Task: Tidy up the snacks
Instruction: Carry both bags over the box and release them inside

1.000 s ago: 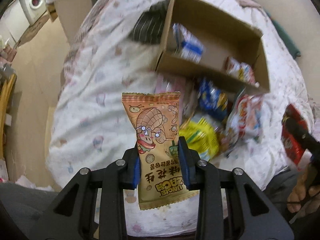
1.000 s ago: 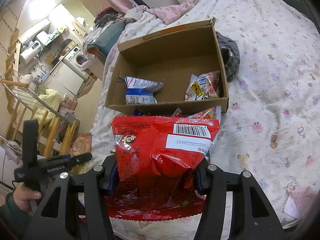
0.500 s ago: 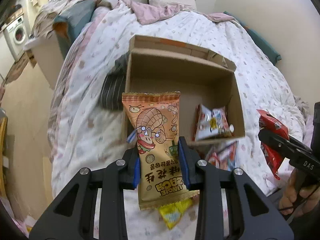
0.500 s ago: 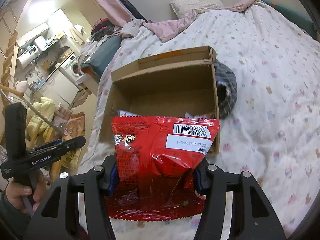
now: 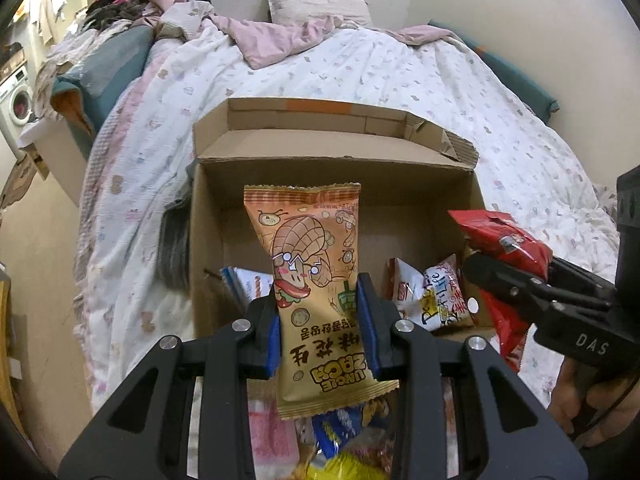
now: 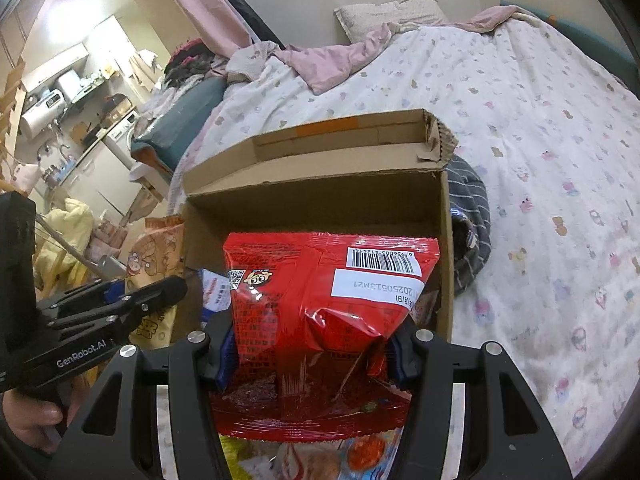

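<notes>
A: What is the left gripper (image 5: 318, 320) holding?

B: Its jaws are pinching an orange plastic peanut snack packet with a cartoon peanut on it (image 5: 316, 280). The packet is standing upright between the blue pads, just before the near wall of the open brown cardboard box (image 5: 400, 184) on the white patterned bed quilt (image 5: 400, 72).

A: And the right gripper (image 6: 310, 348)?

B: It is squeezing a shiny red foil snack bag with a white barcode label (image 6: 320, 300), also upright, in front of the same box. In the left view this bag is hanging near the right wall of the box.

A: Is something already inside?

B: Yes. A white and red snack pack (image 5: 436, 296) is lying on the box floor at the right, and a blue and white pack (image 5: 244, 284) at the left, partly hidden. More loose packs are lying under the grippers, outside the box, but they are blurred.

A: So which step is this?

B: I think both hands are carrying their snacks to the box, and the release is not yet done. The next move is asking for each gripper to go forward over the near wall, lower a little, then open above a free part of the floor. The middle is looking free. The two grippers are close together, so one should perhaps go first.
</notes>
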A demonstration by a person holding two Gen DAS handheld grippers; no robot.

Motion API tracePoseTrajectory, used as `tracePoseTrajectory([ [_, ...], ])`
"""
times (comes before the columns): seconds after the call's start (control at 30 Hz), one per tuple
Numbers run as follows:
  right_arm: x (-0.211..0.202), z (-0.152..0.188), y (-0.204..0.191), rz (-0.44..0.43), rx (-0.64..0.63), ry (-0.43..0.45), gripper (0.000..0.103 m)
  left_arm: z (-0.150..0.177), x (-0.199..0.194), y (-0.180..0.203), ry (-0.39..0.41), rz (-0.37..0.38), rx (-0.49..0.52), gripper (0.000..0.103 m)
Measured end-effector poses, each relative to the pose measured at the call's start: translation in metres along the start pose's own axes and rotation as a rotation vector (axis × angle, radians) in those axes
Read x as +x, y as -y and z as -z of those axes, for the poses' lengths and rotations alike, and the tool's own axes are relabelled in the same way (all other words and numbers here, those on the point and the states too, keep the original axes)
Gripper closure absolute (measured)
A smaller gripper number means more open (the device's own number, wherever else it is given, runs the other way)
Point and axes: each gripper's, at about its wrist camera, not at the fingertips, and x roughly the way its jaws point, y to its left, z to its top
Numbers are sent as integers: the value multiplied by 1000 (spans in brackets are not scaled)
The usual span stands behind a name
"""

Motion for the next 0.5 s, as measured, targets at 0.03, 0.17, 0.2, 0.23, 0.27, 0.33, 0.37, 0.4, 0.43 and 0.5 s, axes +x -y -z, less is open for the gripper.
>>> tracePoseTrajectory([
  [0.03, 3, 1, 1, 6, -3, -4, 44, 0, 4, 0, -3, -5, 3, 75],
  [0.17, 18, 2, 10, 14, 10, -33, 44, 2, 24, 1, -44, 6, 7, 75],
  [0.2, 19, 2, 12, 14, 13, -34, 44, 2, 27, 2, -48, 8, 9, 75],
  [0.23, 21, 2, 14, 18, 17, -37, 44, 3, 29, 2, -52, 9, 12, 75],
  [0.27, 22, 2, 15, 16, 23, -41, 44, 4, 32, 3, -56, 10, 14, 74],
  [0.33, 25, 2, 19, 2, 43, -47, 44, 5, 35, 3, -62, 14, 12, 74],
  [0.37, 26, 2, 19, -1, 46, -48, 44, 5, 36, 4, -64, 13, 13, 74],
  [0.4, 27, 2, 18, -1, 40, -48, 44, 6, 37, 4, -65, 10, 13, 74],
  [0.43, 27, 2, 17, 1, 33, -49, 44, 6, 37, 3, -65, 7, 11, 74],
  [0.5, 29, 3, 17, 3, 28, -53, 44, 7, 38, 2, -64, 6, 5, 74],
])
